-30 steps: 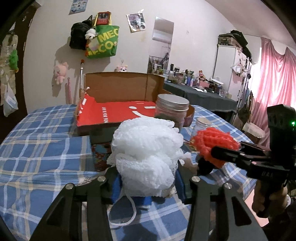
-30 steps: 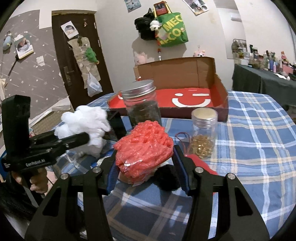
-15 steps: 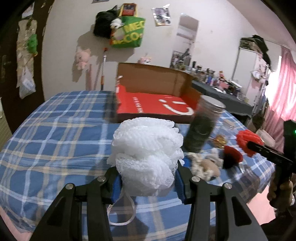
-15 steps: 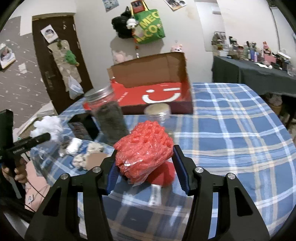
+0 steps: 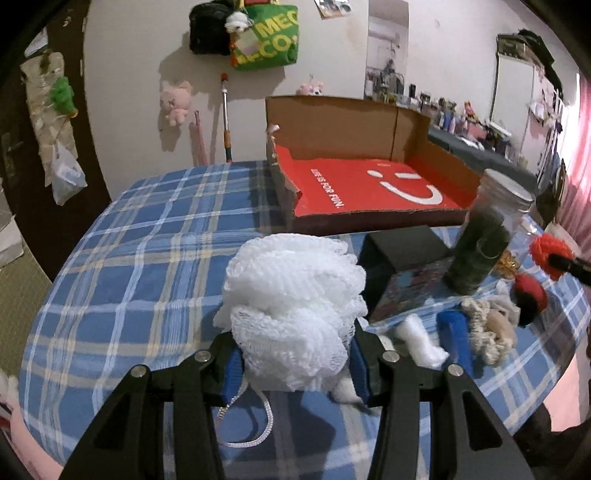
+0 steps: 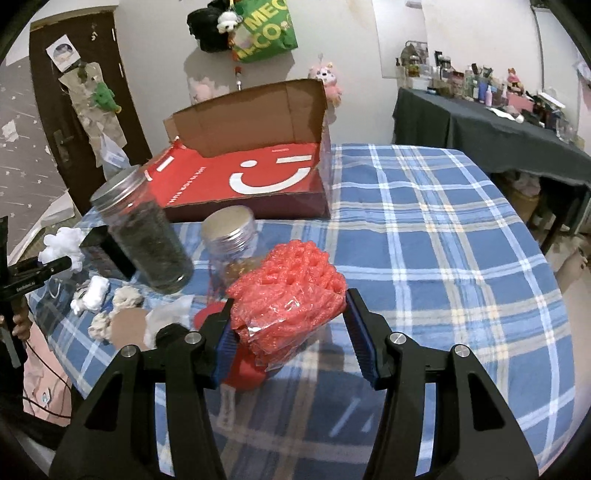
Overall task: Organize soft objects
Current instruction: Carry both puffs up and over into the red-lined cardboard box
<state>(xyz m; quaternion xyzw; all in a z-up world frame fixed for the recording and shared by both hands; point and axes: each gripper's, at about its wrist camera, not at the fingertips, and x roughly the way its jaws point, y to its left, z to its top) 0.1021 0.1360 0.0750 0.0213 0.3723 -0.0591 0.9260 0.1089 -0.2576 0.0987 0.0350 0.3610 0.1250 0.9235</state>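
White mesh puff (image 5: pixel 295 310) fills the left claw (image 5: pixel 295 363), red foam netting (image 6: pixel 288 295) the right claw (image 6: pixel 291 332); next, probably, the far cardboard box (image 6: pixel 258 177).

Dim, flat indoor light in both views; soft shadows pool on the checked surface (image 5: pixel 140 280) just beneath each gripper; strong fisheye bend and black vignette at the corners; slight blur smears the far right edge beyond the left gripper (image 5: pixel 293 363); walls (image 6: pixel 369 44) ahead glow pale, no harsh glare.

My view: white wall (image 5: pixel 129 92) hung with a green tote (image 6: pixel 266 29), dark door (image 6: pixel 74 110), pink curtain (image 5: pixel 583 122)
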